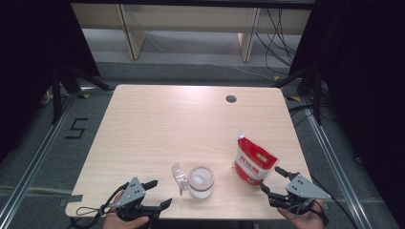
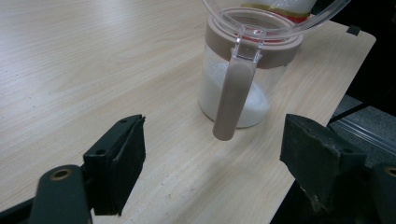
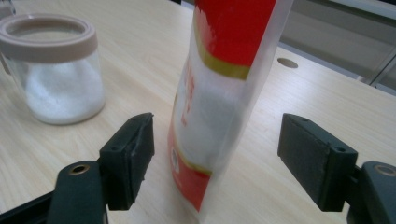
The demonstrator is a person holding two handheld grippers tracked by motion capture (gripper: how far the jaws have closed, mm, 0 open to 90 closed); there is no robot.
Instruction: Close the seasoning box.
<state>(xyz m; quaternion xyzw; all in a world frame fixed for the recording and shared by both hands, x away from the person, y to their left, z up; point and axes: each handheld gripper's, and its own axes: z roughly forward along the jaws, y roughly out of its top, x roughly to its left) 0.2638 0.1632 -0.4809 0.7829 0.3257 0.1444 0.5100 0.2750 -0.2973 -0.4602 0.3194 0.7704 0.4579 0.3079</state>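
Note:
A clear jar (image 1: 200,182) with a beige rim, part full of white powder, stands near the table's front edge. Its clear hinged lid (image 1: 179,177) is flipped open to the left. A red and white bag (image 1: 253,162) stands upright to the jar's right. My left gripper (image 1: 161,192) is open at the front left, pointing at the jar (image 2: 236,93), whose beige clasp (image 2: 229,102) hangs down its side. My right gripper (image 1: 270,178) is open just in front of the bag. In the right gripper view the bag (image 3: 215,107) stands between the spread jaws (image 3: 217,158), touching neither pad.
The light wooden table (image 1: 181,124) has a round cable hole (image 1: 231,98) at the back right. Black curtains and metal floor rails flank it, and cables lie on the floor behind. The jar (image 3: 60,74) stands left of the bag in the right gripper view.

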